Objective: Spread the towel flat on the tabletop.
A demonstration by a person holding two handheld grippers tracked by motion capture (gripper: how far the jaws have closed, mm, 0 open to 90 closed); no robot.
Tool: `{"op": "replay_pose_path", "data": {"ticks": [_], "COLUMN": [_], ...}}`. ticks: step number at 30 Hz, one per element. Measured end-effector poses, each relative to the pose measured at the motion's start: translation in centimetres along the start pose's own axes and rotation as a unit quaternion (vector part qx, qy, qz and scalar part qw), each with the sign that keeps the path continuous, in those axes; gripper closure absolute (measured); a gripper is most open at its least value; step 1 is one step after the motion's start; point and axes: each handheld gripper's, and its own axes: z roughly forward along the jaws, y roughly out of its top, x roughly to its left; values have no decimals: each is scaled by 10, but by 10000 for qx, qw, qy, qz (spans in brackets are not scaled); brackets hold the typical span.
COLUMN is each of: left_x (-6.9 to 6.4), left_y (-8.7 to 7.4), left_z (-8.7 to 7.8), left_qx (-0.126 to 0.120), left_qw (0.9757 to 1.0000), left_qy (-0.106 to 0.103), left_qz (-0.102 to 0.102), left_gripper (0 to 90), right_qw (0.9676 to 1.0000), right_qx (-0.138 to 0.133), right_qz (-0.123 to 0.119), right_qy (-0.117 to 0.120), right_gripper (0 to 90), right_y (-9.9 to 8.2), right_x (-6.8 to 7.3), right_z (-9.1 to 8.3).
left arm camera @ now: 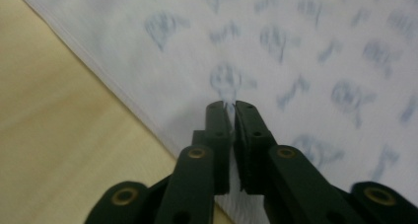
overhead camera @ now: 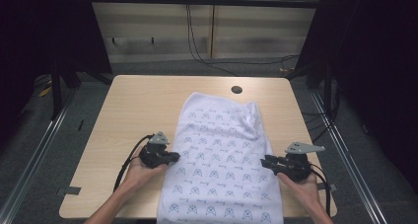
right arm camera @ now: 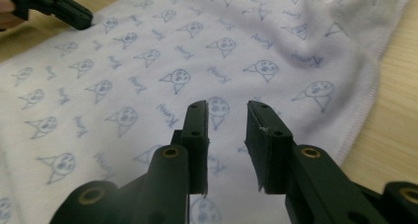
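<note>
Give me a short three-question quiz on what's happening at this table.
1. What lies between the left gripper and the right gripper?
2. True or false: the right gripper's jaws stand apart with nothing between them.
3. Which is near the table's far edge: A) a round hole, B) a cup, C) scissors?

Key:
1. A white cloth printed with blue cat faces.
2. True.
3. A.

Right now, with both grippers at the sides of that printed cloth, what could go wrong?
The left gripper is shut with no cloth between its jaws, so a pull there would likely move nothing. The right gripper stands open over the white printed cloth; closing might pinch only a top layer. The cloth's near end hangs over the table edge, so a tug might slide it off.
</note>
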Motion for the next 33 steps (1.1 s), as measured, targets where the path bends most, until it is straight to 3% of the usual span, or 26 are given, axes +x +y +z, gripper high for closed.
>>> {"op": "replay_pose_path", "data": {"ticks": [5, 10, 13, 17, 18, 21, 24, 26, 28, 33], "left_x": [-15, -28, -21, 3, 11, 24, 25, 21, 17, 15], "left_y": [-19, -41, -37, -23, -20, -15, -15, -15, -17, -21], "left_z": [-19, -39, -43, -35, -30, -17, -13, -15, -16, -18], "left_qx": [127, 166, -111, -369, -411, -343, -299, -220, -218, -268], "left_qw": [9996, 9982, 9977, 9981, 9975, 9976, 9981, 9988, 9990, 9988], "left_qy": [-233, -577, -641, -309, -228, -21, 10, 98, 182, 123], "left_qz": [-49, -53, -196, -389, -527, -606, -546, -425, -343, -385], "left_gripper": [900, 884, 834, 800, 791, 760, 750, 759, 767, 765], "right_qw": [9993, 9990, 9988, 9979, 9977, 9974, 9971, 9958, 9949, 9950], "right_qx": [329, 307, 201, 220, 242, 452, 538, 667, 759, 832], "right_qz": [-178, -207, -125, -39, -14, -84, -155, -328, -340, -168], "right_qy": [-96, -255, -420, -608, -628, -555, -516, -537, -577, -520], "right_gripper": [656, 671, 736, 730, 720, 669, 659, 785, 900, 900], "right_y": [5, 15, 23, 33, 34, 33, 31, 30, 27, 7], "right_x": [-5, -14, -25, -39, -40, -44, -39, -34, -32, -32], "right_z": [26, 40, 50, 66, 69, 81, 83, 80, 74, 42]}}
